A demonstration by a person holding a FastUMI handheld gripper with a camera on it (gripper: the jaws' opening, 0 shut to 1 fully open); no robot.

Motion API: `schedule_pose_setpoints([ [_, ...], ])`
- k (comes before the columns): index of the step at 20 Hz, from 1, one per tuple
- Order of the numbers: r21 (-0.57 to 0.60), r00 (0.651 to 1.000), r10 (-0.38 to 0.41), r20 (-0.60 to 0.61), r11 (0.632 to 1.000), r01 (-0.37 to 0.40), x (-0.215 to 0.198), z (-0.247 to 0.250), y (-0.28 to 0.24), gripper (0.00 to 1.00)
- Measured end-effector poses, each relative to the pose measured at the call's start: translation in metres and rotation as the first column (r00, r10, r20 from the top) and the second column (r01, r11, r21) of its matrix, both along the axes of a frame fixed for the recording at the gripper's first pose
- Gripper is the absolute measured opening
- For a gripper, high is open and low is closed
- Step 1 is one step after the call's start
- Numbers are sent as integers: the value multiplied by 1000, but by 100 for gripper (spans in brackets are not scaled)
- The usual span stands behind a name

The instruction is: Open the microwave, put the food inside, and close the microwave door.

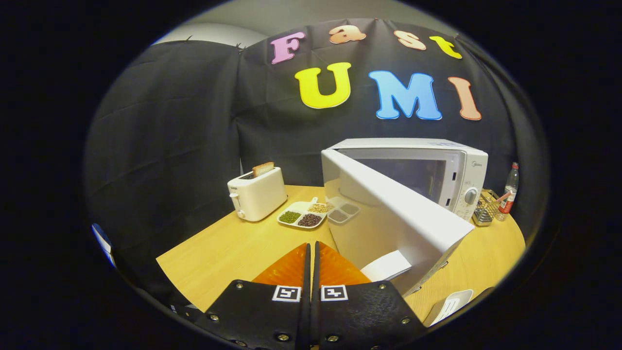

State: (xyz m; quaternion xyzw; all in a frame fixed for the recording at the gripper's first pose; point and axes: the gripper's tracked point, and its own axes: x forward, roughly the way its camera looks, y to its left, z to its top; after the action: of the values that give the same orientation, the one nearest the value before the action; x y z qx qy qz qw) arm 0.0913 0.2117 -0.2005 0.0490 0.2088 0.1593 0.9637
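Claw [311, 248] is closed on nothing, fingers pressed together just above the bench [218, 253]. Microwave door [388, 214] already hangs wide open right beside them. Food's in the divided dish [305, 214] just beyond, next to the toaster [257, 194]. Probably light but rigid and spill-prone, so I'd pinch its rim and keep it level.

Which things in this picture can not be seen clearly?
- Gripper view: white microwave interior, hidden behind its open white door.
- Red-capped bottle contents, too small.
- Small white object beside the shut, empty hand-held gripper, cut off.
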Motion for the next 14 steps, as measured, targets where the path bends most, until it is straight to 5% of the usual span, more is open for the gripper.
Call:
schedule_pose_setpoints([
  [14, -22, 985, -171, -17, 985, 171, 79, -4, -96, 1],
])
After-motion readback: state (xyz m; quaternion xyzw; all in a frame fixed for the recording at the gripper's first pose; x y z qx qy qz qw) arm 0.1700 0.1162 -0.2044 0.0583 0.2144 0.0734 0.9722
